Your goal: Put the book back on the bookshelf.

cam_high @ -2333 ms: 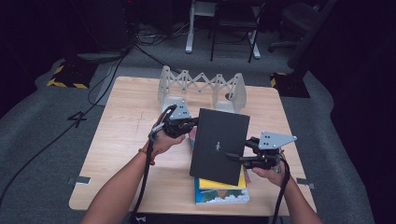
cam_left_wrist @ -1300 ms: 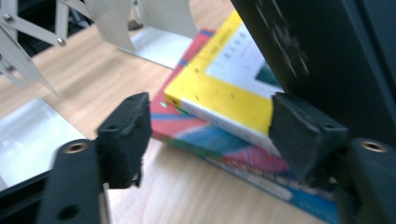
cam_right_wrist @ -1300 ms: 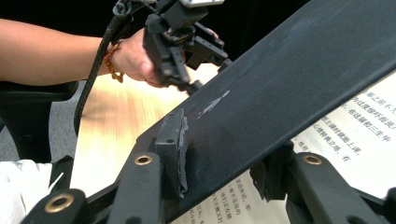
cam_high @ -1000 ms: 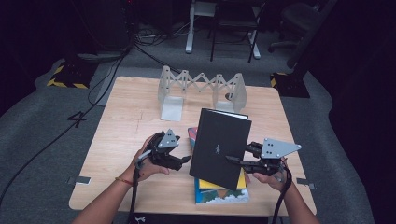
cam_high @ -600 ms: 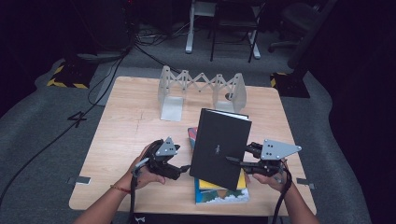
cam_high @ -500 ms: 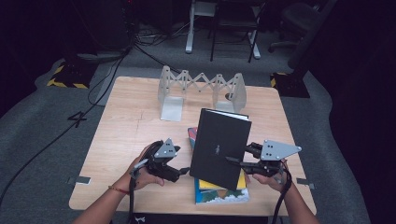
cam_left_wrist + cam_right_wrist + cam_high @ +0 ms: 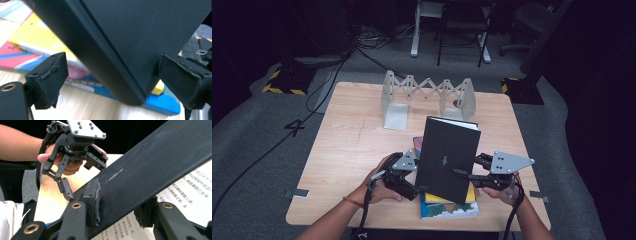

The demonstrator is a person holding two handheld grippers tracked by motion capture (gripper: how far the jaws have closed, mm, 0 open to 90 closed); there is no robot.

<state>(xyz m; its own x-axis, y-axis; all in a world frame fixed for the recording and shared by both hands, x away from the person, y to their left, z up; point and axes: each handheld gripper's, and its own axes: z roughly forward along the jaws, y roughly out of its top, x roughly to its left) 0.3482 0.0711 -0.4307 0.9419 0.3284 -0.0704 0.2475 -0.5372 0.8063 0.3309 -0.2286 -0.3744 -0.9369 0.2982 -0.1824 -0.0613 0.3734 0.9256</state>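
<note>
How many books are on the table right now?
3: a black book propped up, its cover pinched by the right claw; a yellow book and a blue book stacked beneath. More may be hidden.

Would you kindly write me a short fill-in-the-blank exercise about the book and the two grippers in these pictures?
1. The right gripper is shut on the cover of the ____ book.
2. The left gripper has just been opening; its pads touch ____ of the book.
3. Under the raised book lies a stack of ____ books.
4. Behind the book stands a white folding ____.

Missing words: black; nothing; colourful; rack
</note>
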